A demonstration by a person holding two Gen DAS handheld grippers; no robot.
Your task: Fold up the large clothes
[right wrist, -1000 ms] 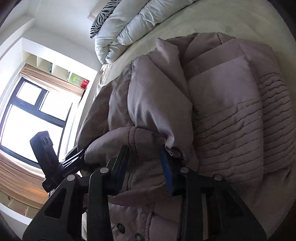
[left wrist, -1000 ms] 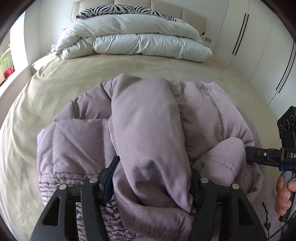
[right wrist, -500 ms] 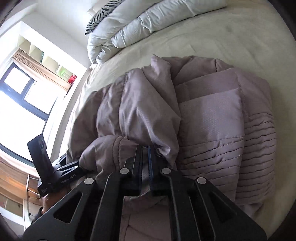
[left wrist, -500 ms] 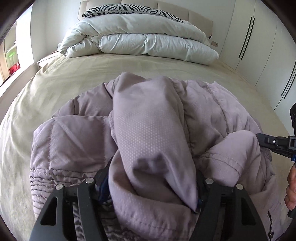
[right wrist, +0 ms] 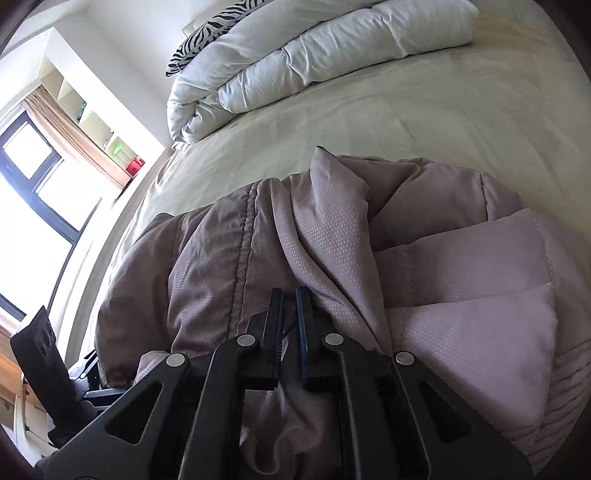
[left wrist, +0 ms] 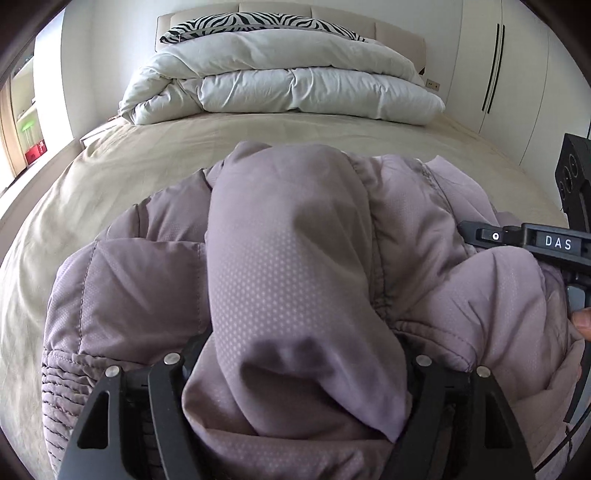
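Note:
A mauve puffer jacket lies bunched on the beige bed. One padded sleeve is folded back over it and runs down between the fingers of my left gripper. Its jaws are opening and the cloth drapes over both fingers, hiding the pads. My right gripper is shut, its tips against a fold of the jacket beside the sleeve. I cannot tell whether any cloth is pinched. In the left wrist view the right gripper reaches in from the right over a second padded lump.
A folded white duvet and a zebra pillow lie at the head of the bed. White wardrobe doors stand to the right. A window and shelves are on the left. A fingertip of a hand shows at the right edge.
My right gripper shut near the sleeve cuff, then slid across the jacket toward the folded sleeve. The left gripper's jaws widened and sank lower around the sleeve.

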